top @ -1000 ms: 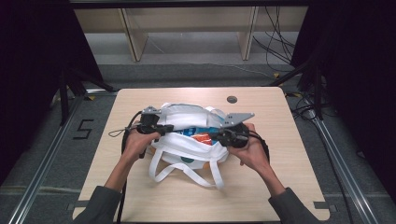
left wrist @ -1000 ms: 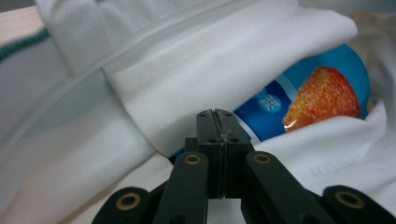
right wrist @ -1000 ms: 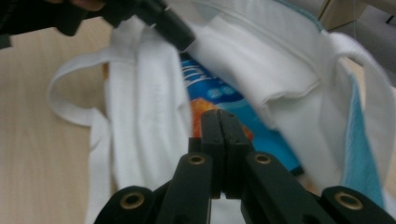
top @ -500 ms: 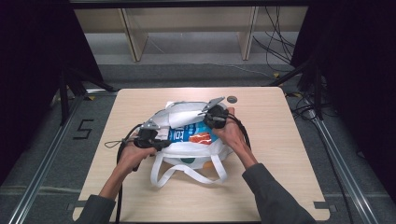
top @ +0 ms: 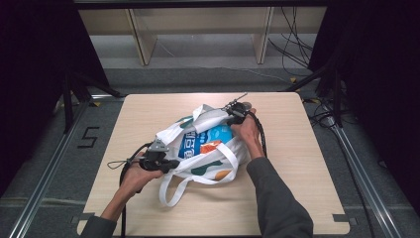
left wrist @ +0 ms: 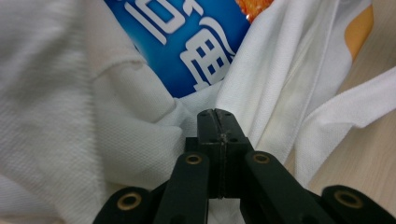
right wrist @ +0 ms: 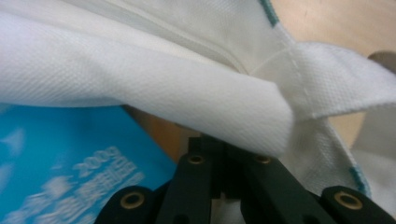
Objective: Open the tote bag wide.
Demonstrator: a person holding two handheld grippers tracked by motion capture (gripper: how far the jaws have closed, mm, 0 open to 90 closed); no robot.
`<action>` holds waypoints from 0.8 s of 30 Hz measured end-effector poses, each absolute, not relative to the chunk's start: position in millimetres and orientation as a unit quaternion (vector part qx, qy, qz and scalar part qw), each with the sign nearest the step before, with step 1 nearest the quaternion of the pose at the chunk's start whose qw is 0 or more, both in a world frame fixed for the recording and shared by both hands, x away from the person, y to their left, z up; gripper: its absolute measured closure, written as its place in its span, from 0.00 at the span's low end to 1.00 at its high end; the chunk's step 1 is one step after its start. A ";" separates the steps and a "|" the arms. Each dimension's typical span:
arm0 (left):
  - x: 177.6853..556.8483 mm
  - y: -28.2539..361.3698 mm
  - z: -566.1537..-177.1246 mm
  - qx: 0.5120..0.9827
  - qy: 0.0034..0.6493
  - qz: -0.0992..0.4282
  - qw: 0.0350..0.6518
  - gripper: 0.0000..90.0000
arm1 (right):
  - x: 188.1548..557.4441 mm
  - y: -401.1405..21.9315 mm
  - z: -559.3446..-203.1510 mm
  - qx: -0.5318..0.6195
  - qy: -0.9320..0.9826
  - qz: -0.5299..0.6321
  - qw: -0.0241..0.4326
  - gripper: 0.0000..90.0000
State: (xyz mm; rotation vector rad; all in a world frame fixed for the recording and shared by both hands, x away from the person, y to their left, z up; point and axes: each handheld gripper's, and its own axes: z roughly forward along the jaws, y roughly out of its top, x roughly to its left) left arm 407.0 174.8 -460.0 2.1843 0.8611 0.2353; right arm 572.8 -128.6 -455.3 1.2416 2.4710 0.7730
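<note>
Your table and what lies on it

You have a light wooden table (top: pixel 148 114) carrying one thing directly: a white cloth bag (top: pixel 210 166) with teal and orange patches, slumped near the middle. Its loop handles (top: pixel 171 191) trail flat on the wood on the side of the bag toward you. A blue packet (top: pixel 198 141) shows in the bag's open mouth, resting inside it.

A white tote bag (top: pixel 203 148) lay on the wooden table (top: pixel 302 163), a blue packet (top: pixel 205 141) showing in its mouth; the left gripper (top: pixel 171 163) pinched its near-left edge; the right gripper (top: pixel 229 113) gripped its far rim; the strap loops trailed toward the person.
</note>
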 end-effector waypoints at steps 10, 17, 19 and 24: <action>467.7 157.1 -407.1 0.845 0.352 0.121 0.384 0.95 | 506.6 -137.4 -395.1 0.351 0.862 0.337 0.141 1.00; 524.4 141.1 -415.1 0.840 0.407 0.119 0.340 0.97 | 454.9 -135.0 -411.9 0.264 0.895 0.344 0.106 1.00; 533.1 141.6 -419.1 0.840 0.414 0.132 0.325 0.98 | 444.5 -138.6 -419.4 0.262 0.902 0.329 0.099 1.00; 547.6 157.3 -431.7 0.835 0.439 0.160 0.290 0.99 | 427.7 -153.3 -445.9 0.262 0.904 0.330 0.069 1.00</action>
